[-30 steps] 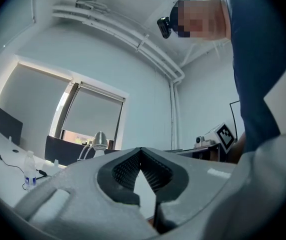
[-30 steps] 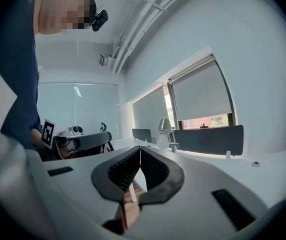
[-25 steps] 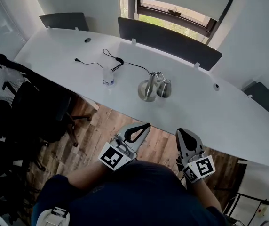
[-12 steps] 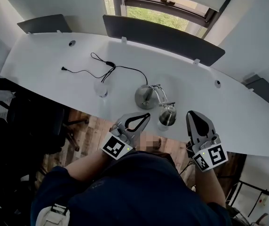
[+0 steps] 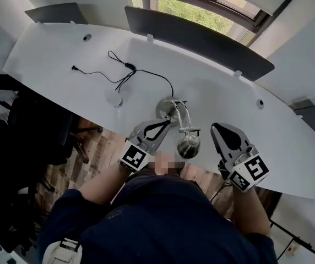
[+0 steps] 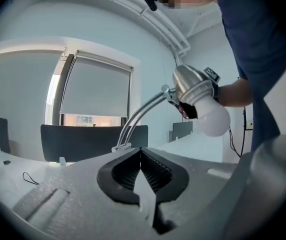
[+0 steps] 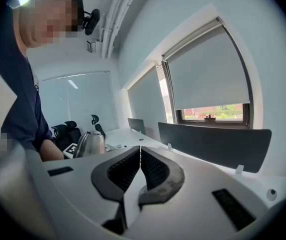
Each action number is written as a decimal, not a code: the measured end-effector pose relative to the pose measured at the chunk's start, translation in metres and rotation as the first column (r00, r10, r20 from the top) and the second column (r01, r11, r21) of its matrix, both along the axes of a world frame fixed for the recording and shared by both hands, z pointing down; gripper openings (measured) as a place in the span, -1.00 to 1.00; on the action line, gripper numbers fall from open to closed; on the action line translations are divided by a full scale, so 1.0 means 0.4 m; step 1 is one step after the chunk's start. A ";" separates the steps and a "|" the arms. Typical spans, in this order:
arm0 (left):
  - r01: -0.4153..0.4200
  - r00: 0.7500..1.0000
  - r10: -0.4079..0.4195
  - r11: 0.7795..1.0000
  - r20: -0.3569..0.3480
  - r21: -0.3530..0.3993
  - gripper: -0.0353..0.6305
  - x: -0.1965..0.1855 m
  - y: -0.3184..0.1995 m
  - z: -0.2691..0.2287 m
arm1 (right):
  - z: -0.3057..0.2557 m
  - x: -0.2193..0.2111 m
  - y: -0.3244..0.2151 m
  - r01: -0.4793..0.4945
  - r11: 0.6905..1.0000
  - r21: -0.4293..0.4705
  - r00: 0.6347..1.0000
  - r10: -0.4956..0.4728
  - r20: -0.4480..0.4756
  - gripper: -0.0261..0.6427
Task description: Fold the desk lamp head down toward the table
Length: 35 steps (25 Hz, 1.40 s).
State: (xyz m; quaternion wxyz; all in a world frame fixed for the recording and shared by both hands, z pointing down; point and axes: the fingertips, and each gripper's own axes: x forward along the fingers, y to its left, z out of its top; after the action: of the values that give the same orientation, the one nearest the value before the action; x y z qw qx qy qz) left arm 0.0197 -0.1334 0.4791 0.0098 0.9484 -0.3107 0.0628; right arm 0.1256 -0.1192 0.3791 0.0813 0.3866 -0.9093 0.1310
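At the near edge of the table (image 5: 53,59), both grippers are in.

Left gripper (image 6: 141,151): jaws pressed together, nothing between them. Right gripper (image 7: 141,149): same, closed on nothing. So neither has hold of the lamp (image 5: 175,114).

Out from the left jaws, the arm (image 6: 142,115) rises just past the tips and curves up to the right. It's close, but I can't tell whether they touch. The head (image 6: 192,85) sits high above the jaw line, tilted, with the bulb (image 6: 214,121) pointing down and to the right. Seen from the right gripper, the head is off to its left and apart from the tips.

From above, the base (image 5: 166,108) stands on the table a little back from the edge. The arm leans toward the person, and the head looks to hang about over that edge, between the two grippers. The left gripper is next to the arm; the right is clear of the lamp. A cable (image 5: 125,73) trails off toward the back left.

My read: this is the approach and the fold hasn't started, since the head is up and nowhere near the table.

Next move, two options:
- open one pair of jaws and take the head or upper arm
- press down on top of the head with closed tips

Either way the base probably needs pinning. Left on the lower arm or base and right bringing the head down looks the natural split.

Risk: the head is smooth, rounded metal, so closed tips may slide off, and the base could tip.
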 end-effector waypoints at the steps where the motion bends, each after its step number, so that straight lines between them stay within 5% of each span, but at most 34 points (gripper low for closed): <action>1: -0.002 1.000 0.002 1.000 0.015 0.007 -0.88 0.006 -0.010 0.013 | 0.004 0.001 -0.012 0.016 1.000 -0.020 1.000 -0.016 0.011 -0.89; 11: 0.002 0.992 -0.007 0.999 0.126 0.041 -0.76 0.012 -0.116 0.106 | 0.034 -0.040 -0.078 0.168 0.957 -0.237 0.985 -0.156 0.068 -0.73; 17: 0.002 0.989 -0.010 0.999 0.146 0.053 -0.61 0.014 -0.157 0.126 | 0.045 -0.059 -0.101 0.224 0.887 -0.404 0.971 -0.171 0.164 -0.64; 29: -0.118 0.977 0.096 0.987 0.192 0.109 -0.49 0.057 -0.170 0.156 | 0.081 -0.149 -0.077 0.378 0.620 -0.688 0.925 -0.288 0.248 -0.47; 35: -0.165 0.964 0.128 0.976 0.235 0.144 -0.49 0.069 -0.176 0.163 | 0.085 -0.161 -0.064 0.402 0.467 -0.788 0.914 -0.260 0.312 -0.47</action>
State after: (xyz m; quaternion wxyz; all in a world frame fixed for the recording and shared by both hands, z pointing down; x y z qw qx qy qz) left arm 0.0471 -0.2039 0.5443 -0.1073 0.9532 -0.2428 0.1444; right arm 0.0612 -0.1449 0.4131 0.2123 0.1048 -0.7940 0.5599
